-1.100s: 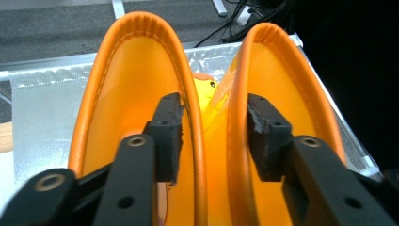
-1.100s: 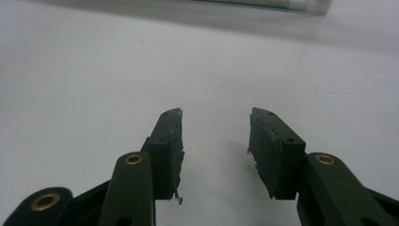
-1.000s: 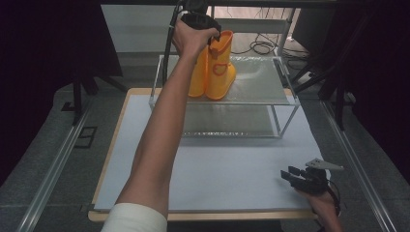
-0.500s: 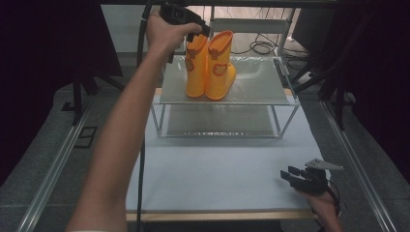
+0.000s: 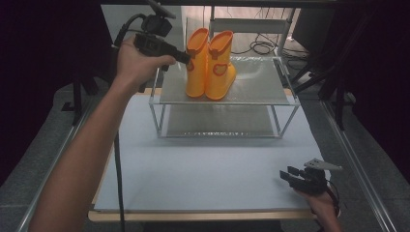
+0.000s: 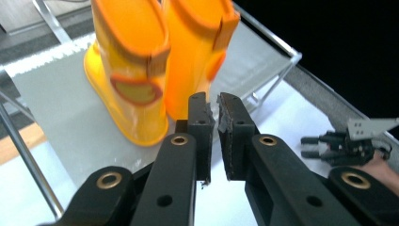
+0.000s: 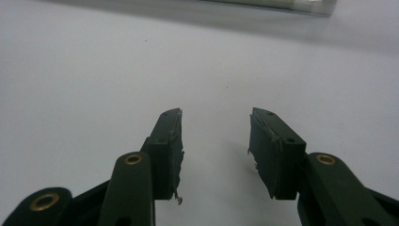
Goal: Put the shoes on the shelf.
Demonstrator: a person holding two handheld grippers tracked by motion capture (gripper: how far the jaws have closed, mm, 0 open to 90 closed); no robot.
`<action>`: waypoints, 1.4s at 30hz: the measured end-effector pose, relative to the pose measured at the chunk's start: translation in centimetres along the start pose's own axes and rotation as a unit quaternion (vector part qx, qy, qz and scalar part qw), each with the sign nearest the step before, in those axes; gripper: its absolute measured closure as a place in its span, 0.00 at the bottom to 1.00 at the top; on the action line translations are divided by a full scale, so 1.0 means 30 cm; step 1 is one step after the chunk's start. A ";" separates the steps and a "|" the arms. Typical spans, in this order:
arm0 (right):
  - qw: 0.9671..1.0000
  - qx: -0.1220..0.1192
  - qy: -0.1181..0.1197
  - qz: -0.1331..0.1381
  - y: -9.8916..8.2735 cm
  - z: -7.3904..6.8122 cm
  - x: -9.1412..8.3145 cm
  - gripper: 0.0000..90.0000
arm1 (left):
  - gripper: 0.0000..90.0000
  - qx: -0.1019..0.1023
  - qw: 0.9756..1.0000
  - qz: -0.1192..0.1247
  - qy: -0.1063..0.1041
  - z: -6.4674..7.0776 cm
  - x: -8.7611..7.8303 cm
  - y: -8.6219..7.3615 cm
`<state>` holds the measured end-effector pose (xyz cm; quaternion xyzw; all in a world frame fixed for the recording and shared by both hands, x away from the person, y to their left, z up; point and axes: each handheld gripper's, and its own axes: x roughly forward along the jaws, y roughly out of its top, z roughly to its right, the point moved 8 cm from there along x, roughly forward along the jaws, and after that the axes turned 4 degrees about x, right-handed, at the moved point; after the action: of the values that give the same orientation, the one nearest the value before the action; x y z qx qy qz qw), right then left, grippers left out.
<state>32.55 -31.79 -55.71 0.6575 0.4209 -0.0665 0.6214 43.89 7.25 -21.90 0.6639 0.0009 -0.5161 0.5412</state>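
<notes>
Two orange rubber boots (image 5: 211,65) stand upright side by side on the top shelf of a metal rack (image 5: 256,84). My left gripper (image 5: 185,57) hovers just left of the left boot's cuff, pointing at it without touching it. In the left gripper view the boots (image 6: 141,70) rise close behind the jaws. The left gripper (image 6: 216,106) has just been closing, only a thin slit remains, and nothing is between the pads. My right gripper (image 5: 286,175) rests low on the white table mat at the front right. It (image 7: 215,125) is open and holds nothing.
The rack has a lower shelf (image 5: 217,121) and thin corner posts, and stands at the back of the white mat (image 5: 203,169). Dark stands and cables sit behind and beside the table. The right gripper (image 6: 329,143) also shows far off in the left gripper view.
The left hand has drawn back to the left from the boot tops, and its jaws have closed with nothing in them. The boots stay on the shelf. The right hand has not moved.
</notes>
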 end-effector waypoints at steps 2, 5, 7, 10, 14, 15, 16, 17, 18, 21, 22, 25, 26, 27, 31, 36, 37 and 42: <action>1.000 0.000 0.000 0.000 0.000 -0.001 0.000 0.60 | 0.94 -0.001 1.000 -0.006 -0.002 -0.009 0.015 -0.034; 1.000 0.001 0.000 -0.001 -0.001 0.000 0.000 0.60 | 0.94 -0.006 1.000 -0.016 0.002 -0.033 0.044 -0.085; 1.000 0.001 0.000 -0.002 -0.002 0.000 0.001 0.60 | 0.95 -0.011 1.000 -0.018 0.004 -0.051 0.062 -0.108; 1.000 0.000 -0.001 -0.002 -0.003 0.004 0.002 0.60 | 0.96 -0.019 0.999 -0.024 0.007 -0.082 0.100 -0.144; 1.000 0.001 -0.002 -0.002 -0.004 0.007 0.001 0.60 | 0.96 -0.038 0.999 -0.035 0.006 -0.125 0.170 -0.188; 1.000 0.001 -0.003 -0.003 -0.005 0.007 0.001 0.60 | 0.96 -0.040 0.998 -0.042 0.009 -0.140 0.190 -0.199; 1.000 0.001 -0.003 -0.003 -0.005 0.008 0.001 0.60 | 0.96 -0.044 0.998 -0.046 0.010 -0.151 0.205 -0.207; 1.000 0.002 -0.003 -0.004 -0.007 0.007 0.002 0.60 | 0.96 -0.052 0.997 -0.050 0.012 -0.168 0.232 -0.218; 1.000 0.000 -0.003 -0.005 -0.008 0.007 0.002 0.60 | 0.96 -0.058 0.997 -0.050 0.011 -0.181 0.252 -0.224; 1.000 0.001 -0.004 -0.004 -0.008 0.009 0.003 0.60 | 0.97 -0.071 0.996 -0.053 0.018 -0.216 0.310 -0.239; 1.000 0.003 -0.004 -0.003 -0.007 0.009 0.002 0.60 | 0.97 -0.079 0.996 -0.050 0.017 -0.226 0.328 -0.242; 1.000 0.006 -0.006 -0.001 -0.007 0.015 -0.001 0.60 | 0.97 -0.093 0.994 -0.048 0.018 -0.248 0.378 -0.251; 1.000 0.005 -0.007 -0.001 -0.007 0.017 -0.002 0.60 | 0.97 -0.097 0.994 -0.048 0.018 -0.254 0.392 -0.253; 1.000 0.007 -0.007 -0.001 -0.008 0.017 -0.002 0.60 | 0.97 -0.100 0.994 -0.048 0.020 -0.259 0.406 -0.255; 1.000 0.007 -0.007 -0.001 -0.009 0.019 -0.003 0.60 | 0.98 -0.107 0.993 -0.047 0.022 -0.271 0.435 -0.259; 1.000 0.008 -0.007 -0.003 -0.011 0.018 0.000 0.60 | 0.98 -0.112 0.993 -0.043 0.021 -0.272 0.458 -0.256; 1.000 0.007 -0.007 -0.004 -0.012 0.018 0.001 0.60 | 0.98 -0.111 0.993 -0.042 0.021 -0.272 0.461 -0.254; 1.000 0.007 -0.008 -0.004 -0.013 0.019 0.000 0.60 | 0.99 -0.112 0.993 -0.042 0.022 -0.272 0.475 -0.241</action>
<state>32.55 -32.32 -56.14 0.6598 0.4179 -0.0768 0.6197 52.09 8.18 -37.85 0.6096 0.0980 -0.5207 0.5896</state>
